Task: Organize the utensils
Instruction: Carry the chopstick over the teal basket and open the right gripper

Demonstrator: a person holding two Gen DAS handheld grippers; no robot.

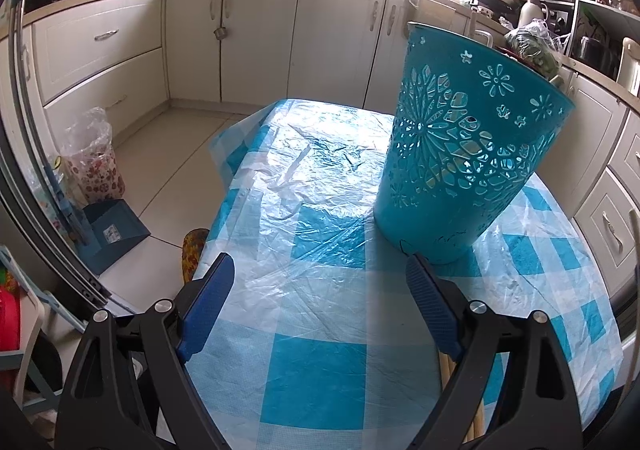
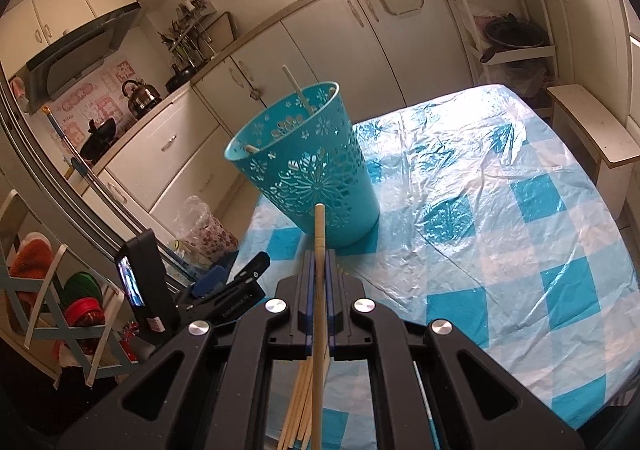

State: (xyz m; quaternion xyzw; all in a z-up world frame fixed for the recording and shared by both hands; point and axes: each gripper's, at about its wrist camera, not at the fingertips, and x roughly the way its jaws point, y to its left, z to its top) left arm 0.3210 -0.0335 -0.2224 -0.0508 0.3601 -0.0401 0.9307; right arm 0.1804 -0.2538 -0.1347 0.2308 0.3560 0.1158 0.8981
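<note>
On the checked blue-and-white table cover, reading from left to right: the left gripper waits with its blue pads spread wide and nothing between them, just short of the teal cut-out basket, which stands upright near the table's left edge. Two pale sticks already lean inside the basket, their ends showing above and at the rim. To the right, the right gripper is clamped tight on a single wooden chopstick, whose tip points at the basket's lower wall. More chopsticks lie bundled on the cover beneath that gripper. To finish this step cleanly, the held chopstick's tip probably needs to clear the rim before the jaws let go, and the left gripper could steady the light basket against tipping.
</note>
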